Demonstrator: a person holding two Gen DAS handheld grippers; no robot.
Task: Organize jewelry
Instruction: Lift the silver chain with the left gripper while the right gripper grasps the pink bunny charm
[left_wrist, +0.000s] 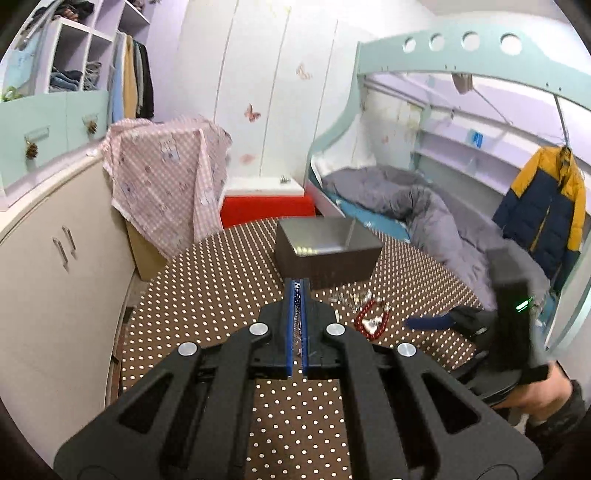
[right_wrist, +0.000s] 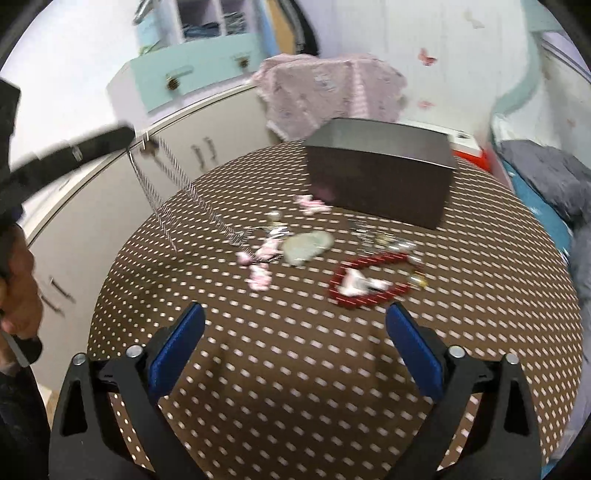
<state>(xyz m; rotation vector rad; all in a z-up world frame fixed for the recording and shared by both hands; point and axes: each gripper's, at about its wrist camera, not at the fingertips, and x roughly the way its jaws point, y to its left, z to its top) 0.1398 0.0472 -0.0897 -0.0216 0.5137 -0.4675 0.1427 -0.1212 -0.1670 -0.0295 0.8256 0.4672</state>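
Sitting open, dark box (left_wrist: 327, 254) seems empty.

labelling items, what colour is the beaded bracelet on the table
Red bracelet, clearest in the right wrist view.

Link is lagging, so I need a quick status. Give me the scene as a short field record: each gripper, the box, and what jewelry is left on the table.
left gripper: shut on silver chain, which hangs from it above the table
right gripper: open, nothing between the pads, over the table
box: dark, open top, far side of dotted table
left on table: red bead bracelet, pale green pendant, pink pieces, small silver items
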